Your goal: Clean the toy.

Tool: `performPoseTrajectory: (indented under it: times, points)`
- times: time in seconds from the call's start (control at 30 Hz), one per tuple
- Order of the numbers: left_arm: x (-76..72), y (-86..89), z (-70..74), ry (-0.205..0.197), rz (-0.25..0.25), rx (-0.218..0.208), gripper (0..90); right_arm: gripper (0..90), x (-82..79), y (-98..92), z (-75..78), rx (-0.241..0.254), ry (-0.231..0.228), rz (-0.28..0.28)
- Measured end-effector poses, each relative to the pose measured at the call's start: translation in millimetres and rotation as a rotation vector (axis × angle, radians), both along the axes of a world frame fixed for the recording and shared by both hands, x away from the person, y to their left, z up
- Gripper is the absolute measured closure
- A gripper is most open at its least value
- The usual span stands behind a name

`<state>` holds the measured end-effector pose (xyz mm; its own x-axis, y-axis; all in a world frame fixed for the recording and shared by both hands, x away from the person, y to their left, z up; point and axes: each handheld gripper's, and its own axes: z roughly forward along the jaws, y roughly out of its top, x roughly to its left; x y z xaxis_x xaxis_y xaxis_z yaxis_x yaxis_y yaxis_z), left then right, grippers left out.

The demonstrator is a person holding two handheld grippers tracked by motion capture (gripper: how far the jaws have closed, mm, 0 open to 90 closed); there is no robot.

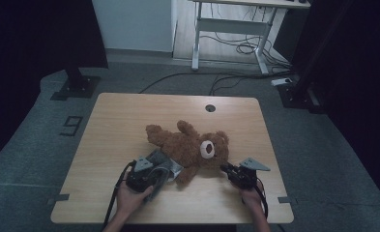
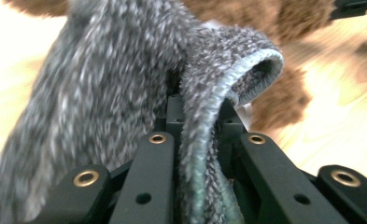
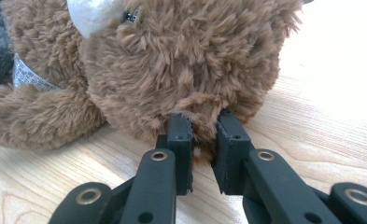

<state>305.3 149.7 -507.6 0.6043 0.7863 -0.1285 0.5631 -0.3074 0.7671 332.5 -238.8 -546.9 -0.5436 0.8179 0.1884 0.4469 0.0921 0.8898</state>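
A brown teddy bear [image 1: 190, 147] lies on its back in the middle of the wooden table [image 1: 120, 121], its white muzzle toward the right. My left gripper [image 1: 151, 173] is at the bear's near left side, shut on a grey fuzzy cloth [image 1: 162, 163]. In the left gripper view the cloth [image 2: 102, 84] folds over the left gripper [image 2: 197, 107] and hides the pads, with the bear [image 2: 284, 93] behind. My right gripper [image 1: 227, 170] is at the bear's head. In the right gripper view the right gripper [image 3: 204, 119] pinches fur low on the bear's head [image 3: 186, 60].
A round cable hole [image 1: 210, 108] sits near the table's far edge. Beyond the table are a white desk frame [image 1: 231, 29], floor cables [image 1: 236, 77] and a black stand base [image 1: 76, 84]. A white label [image 3: 27, 74] shows on the bear.
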Motion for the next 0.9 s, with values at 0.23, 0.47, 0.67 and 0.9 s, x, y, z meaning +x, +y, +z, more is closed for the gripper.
performPoseTrajectory:
  times: [0.23,0.47,0.67,0.9]
  points:
    - [-3.7,27.8,1.1,0.005,0.024,-0.023,80.2,78.0,-0.1,-0.9,-0.9,0.016,0.0,0.007]
    - [-4.9,0.0,17.1,-0.033,-0.049,-0.066,80.1,78.0,0.4,-1.0,-1.1,0.014,-0.001,0.006]
    - [7.6,-80.7,35.3,-0.062,-0.198,-0.058,80.0,78.0,0.2,-0.8,-1.1,0.013,-0.002,0.006]
    - [21.0,-169.0,29.2,-0.012,-0.332,-0.042,80.0,78.0,-0.1,-1.1,-1.0,0.012,-0.003,0.011]
